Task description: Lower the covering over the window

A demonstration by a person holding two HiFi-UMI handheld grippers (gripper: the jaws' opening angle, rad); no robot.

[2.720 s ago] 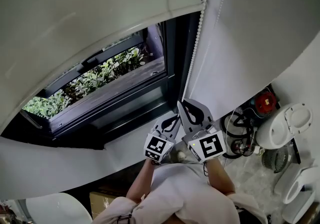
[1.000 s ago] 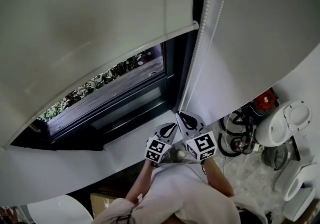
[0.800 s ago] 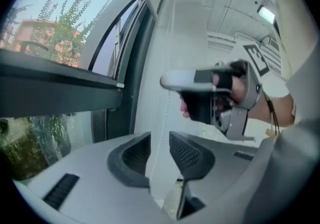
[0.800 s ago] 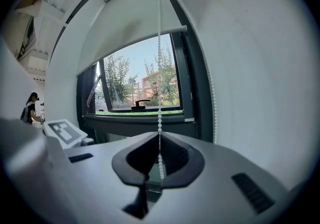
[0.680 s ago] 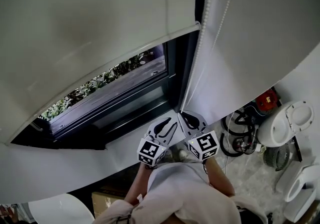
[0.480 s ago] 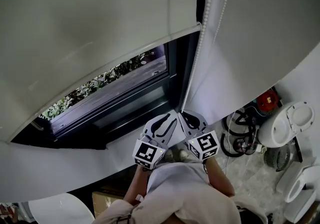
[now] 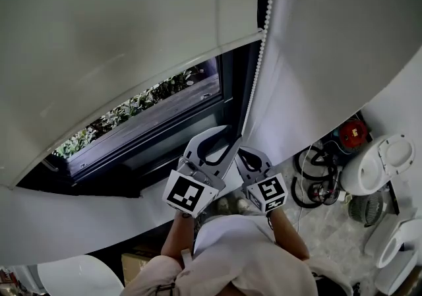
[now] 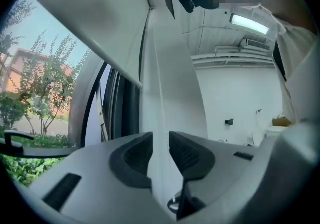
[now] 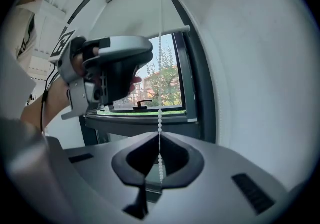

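Nearest, the right tool (image 9: 159,138) is closed on the bead chain (image 9: 160,63). The chain is pinched between the pads and rises straight from them past the dark window frame (image 7: 234,90). The left tool (image 7: 232,134) is held higher, just beside the same chain. Its jaws have just been opening and now stand narrowly apart. Only a white surface is seen through the gap, and the chain cannot be made out between them. Beyond both tools, the roller blind (image 7: 119,31) is drawn partway down over the window, with its bottom rail (image 7: 217,50) slanting across the glass. The lower pane is left uncovered, and green shrubs (image 7: 132,107) are seen outside.
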